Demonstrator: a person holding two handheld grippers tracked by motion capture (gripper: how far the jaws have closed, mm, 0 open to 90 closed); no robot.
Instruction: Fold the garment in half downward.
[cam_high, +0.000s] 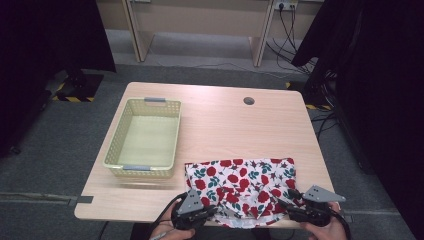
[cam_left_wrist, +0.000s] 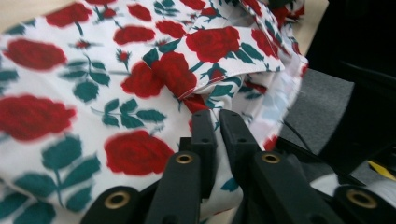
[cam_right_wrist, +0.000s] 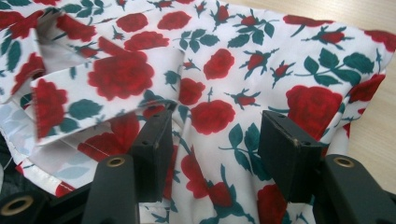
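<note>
The left tongs (cam_left_wrist: 218, 116) sit closed, apparently pinching the rose-print cloth (cam_high: 240, 182) at the surface's (cam_high: 220, 120) near edge; the right tongs (cam_right_wrist: 215, 135) gape half-wide over it.

Basket (cam_high: 144, 137) left on table (cam_high: 235, 125); cloth (cam_high: 240, 182) right of it, at near edge

- The rose-print cloth (cam_high: 240, 187) is white with red roses and green leaves.
- It lies rumpled and folded over itself at the table's near edge, right of centre.
- Its near hem hangs slightly over that edge.
</note>
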